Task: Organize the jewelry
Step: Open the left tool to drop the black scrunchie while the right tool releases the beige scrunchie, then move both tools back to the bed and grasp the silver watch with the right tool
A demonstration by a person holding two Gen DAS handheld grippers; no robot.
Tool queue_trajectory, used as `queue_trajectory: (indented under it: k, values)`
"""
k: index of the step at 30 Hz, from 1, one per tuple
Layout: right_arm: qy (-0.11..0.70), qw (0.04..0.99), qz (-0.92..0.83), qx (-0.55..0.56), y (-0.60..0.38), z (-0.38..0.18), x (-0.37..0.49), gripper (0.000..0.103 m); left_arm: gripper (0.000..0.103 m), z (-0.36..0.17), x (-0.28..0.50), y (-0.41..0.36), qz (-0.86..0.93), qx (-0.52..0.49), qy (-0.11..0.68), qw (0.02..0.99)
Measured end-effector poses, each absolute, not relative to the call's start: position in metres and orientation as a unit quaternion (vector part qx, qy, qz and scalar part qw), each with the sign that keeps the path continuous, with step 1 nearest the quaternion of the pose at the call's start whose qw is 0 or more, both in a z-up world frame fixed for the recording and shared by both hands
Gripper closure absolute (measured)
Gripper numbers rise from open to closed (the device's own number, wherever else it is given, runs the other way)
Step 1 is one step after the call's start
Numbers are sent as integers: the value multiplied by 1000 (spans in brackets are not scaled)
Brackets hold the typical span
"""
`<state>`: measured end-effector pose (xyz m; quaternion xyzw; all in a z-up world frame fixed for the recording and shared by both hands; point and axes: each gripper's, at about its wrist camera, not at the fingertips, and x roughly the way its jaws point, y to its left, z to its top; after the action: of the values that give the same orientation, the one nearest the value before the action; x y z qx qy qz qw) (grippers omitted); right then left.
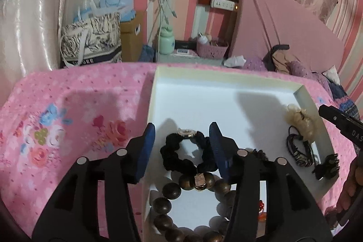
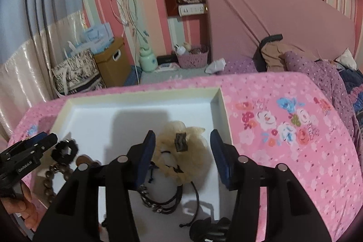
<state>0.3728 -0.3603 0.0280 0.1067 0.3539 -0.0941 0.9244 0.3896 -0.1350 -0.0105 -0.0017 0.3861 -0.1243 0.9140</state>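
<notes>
We've got both claws spread wide: left claw point(image 1: 182, 146) straddling the black scrunchie point(image 1: 187, 151), right claw point(image 2: 182, 157) around the cream scrunchie point(image 2: 183, 151).

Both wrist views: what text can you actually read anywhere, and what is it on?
"GenRoboLAI", as best I can read it: left gripper body, right wrist view.
"DAS", cut off at the frame edge: right gripper's arm, left wrist view.
Tote bag lettering: too blurred.
Tag on black scrunchie: too small.
</notes>
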Motion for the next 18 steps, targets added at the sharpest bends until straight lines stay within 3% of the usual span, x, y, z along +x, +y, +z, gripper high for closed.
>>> queue_trajectory:
  k: [18]
  values:
    - [299, 944, -91, 102, -360, 68, 351, 51, 53, 40, 370, -127, -100, 2, 339, 935]
